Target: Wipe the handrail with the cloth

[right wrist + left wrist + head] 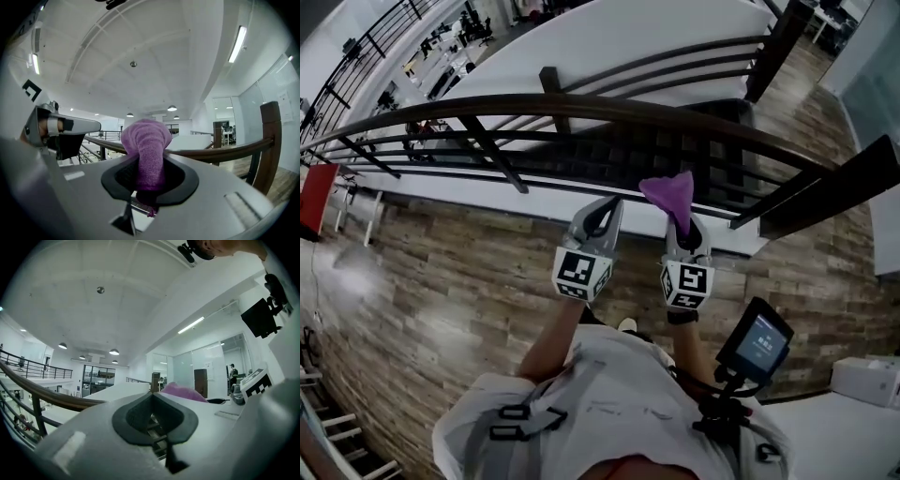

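Observation:
A dark wooden handrail (581, 107) curves across the head view above black metal bars, a short way beyond both grippers. My right gripper (681, 225) is shut on a purple cloth (669, 195) that sticks up from its jaws just below the rail. In the right gripper view the cloth (146, 150) fills the jaw gap, with the handrail (220, 151) behind it. My left gripper (602, 219) sits beside it to the left, jaws closed together with nothing between them (151, 420). The left gripper view shows the handrail (42, 394) at left and the cloth (183, 392) peeking over.
A dark newel post (778, 37) stands at the rail's far right; a second post (271, 140) rises at right in the right gripper view. Wood-plank floor (441, 281) lies underfoot. A red cabinet (313, 197) is at far left, a white box (866, 381) at lower right.

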Tool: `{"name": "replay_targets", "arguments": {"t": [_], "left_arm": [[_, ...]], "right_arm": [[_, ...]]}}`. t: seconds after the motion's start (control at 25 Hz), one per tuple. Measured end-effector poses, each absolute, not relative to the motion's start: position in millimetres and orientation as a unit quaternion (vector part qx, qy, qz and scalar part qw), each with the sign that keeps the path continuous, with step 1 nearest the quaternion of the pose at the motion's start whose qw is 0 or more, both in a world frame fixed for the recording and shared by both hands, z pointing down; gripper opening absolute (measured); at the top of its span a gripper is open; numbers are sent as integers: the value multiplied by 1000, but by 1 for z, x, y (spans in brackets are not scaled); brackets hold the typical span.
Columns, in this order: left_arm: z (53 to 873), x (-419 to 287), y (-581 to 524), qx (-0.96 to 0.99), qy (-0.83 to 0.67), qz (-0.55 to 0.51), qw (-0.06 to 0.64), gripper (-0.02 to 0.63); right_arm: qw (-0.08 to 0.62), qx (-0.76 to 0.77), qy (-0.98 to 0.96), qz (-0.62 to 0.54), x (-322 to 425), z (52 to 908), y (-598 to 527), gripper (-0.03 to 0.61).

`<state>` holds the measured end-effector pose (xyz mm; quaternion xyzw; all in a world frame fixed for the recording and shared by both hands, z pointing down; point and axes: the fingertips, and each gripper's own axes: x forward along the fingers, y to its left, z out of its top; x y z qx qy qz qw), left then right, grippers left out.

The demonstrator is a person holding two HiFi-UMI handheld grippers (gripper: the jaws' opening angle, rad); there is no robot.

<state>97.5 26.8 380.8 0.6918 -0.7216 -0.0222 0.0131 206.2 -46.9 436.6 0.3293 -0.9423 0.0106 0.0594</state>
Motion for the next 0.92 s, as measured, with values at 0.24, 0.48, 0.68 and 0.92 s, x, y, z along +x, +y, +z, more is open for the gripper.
{"name": "replay_targets", "arguments": {"t": [0.24, 0.48, 0.68, 0.92], "left_arm": [[334, 94, 43, 675, -735, -38, -52, 0], [320, 79, 59, 677, -732, -44, -67, 0], [330, 65, 79, 684, -727, -37, -53, 0], [352, 32, 110, 674, -737, -39, -34, 0]], "right_arm": [[27, 337, -941, 11, 219, 410, -33, 81], [1, 348, -937, -7, 208, 381, -35, 81], [-1, 332, -943, -3, 176, 377, -16, 81], [14, 298, -955, -6, 132, 394, 20, 81]]}}
